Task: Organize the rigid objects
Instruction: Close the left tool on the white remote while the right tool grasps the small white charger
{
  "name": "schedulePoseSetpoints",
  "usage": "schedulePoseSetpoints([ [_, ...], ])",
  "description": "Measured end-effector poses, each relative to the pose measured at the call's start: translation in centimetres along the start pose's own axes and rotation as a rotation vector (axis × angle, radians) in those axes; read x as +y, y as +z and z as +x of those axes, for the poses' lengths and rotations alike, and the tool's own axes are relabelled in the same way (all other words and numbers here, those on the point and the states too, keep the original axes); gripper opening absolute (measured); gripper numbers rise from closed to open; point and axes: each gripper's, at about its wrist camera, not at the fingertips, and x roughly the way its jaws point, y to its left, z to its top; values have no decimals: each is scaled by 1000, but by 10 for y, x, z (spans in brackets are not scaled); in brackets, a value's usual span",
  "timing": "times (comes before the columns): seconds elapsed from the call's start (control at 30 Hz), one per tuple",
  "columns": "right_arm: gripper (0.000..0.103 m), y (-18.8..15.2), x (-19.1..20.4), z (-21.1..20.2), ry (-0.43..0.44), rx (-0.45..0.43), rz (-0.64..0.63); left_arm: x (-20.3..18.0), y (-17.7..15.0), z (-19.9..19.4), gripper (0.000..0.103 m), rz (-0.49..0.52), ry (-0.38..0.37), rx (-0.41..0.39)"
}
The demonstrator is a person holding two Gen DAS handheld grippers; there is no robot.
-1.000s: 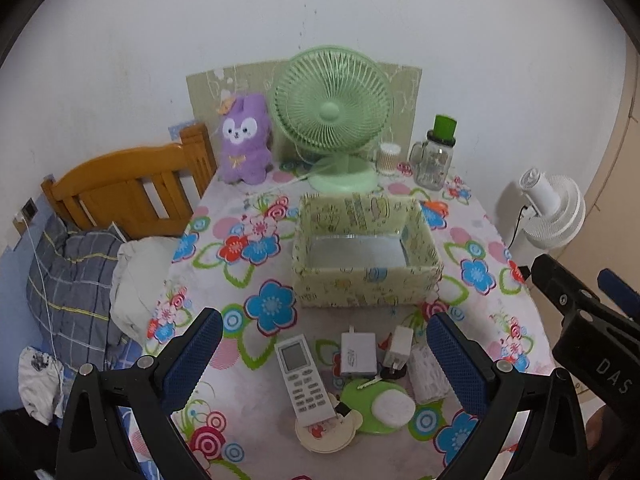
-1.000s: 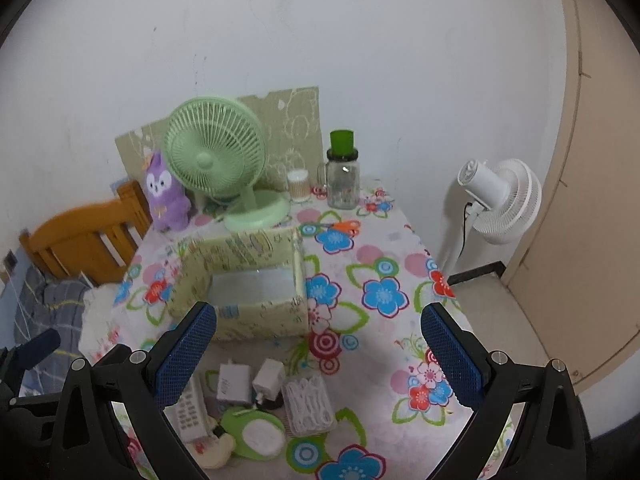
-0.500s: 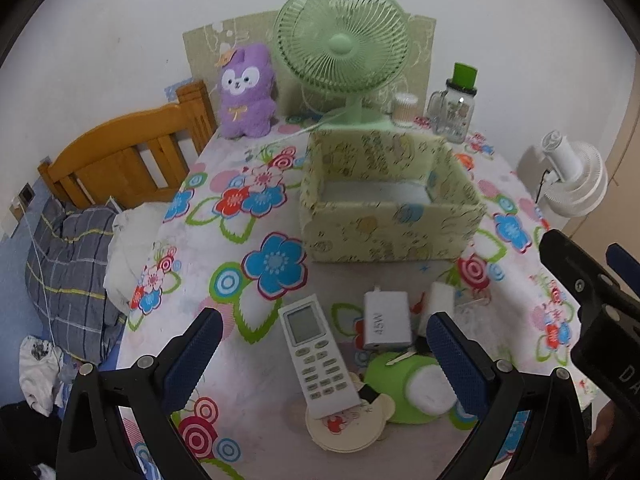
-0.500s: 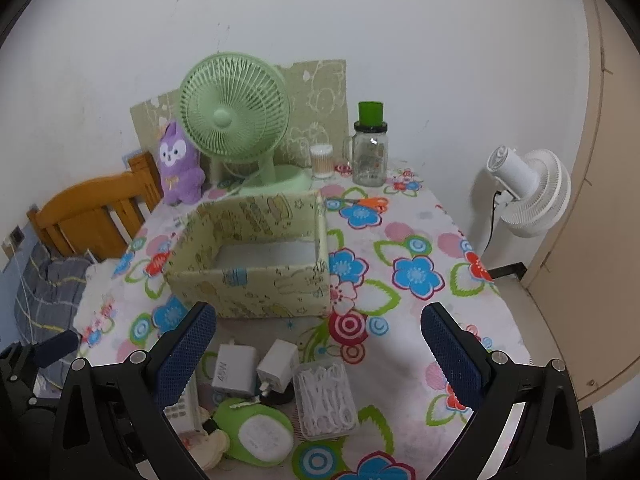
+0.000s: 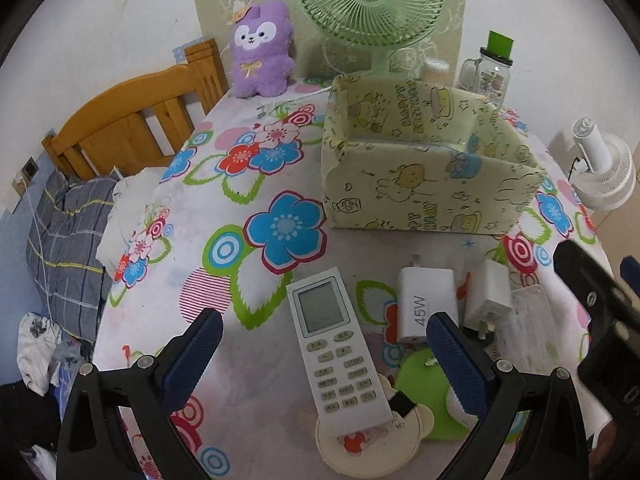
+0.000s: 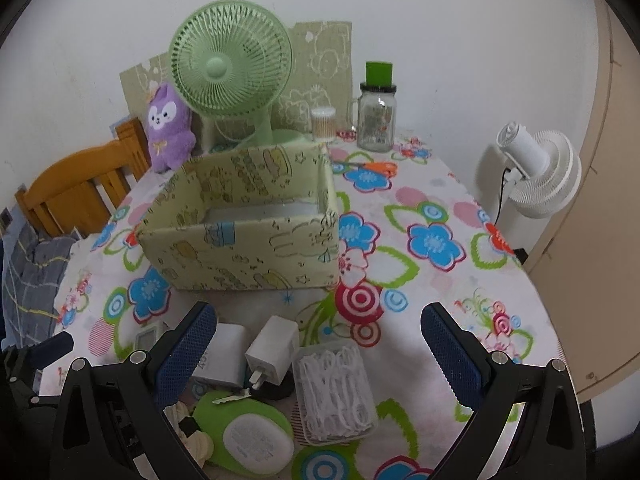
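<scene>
Where both grippers [image 5: 320, 354] [image 6: 318, 344] gape empty: remote [image 5: 334, 350], chargers [image 5: 426, 304], box [image 5: 424, 176] beyond.

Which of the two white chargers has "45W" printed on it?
The larger flat white charger, lying beside the white remote control; the smaller white charger shows no marking.

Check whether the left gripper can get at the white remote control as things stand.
Probably yes: the left gripper has its jaws open on either side of the remote control, which lies face up with nothing on top of it.
</scene>
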Motion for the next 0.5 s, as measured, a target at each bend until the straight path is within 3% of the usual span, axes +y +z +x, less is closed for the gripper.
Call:
schedulePoseSetpoints([
  [0.3,98,-12,11,30,-11,62,-17,2,0,26,103,5,38,48],
  [0.5,88,-17,17,51,0,104,-8,6,-3,40,102,0,39,81],
])
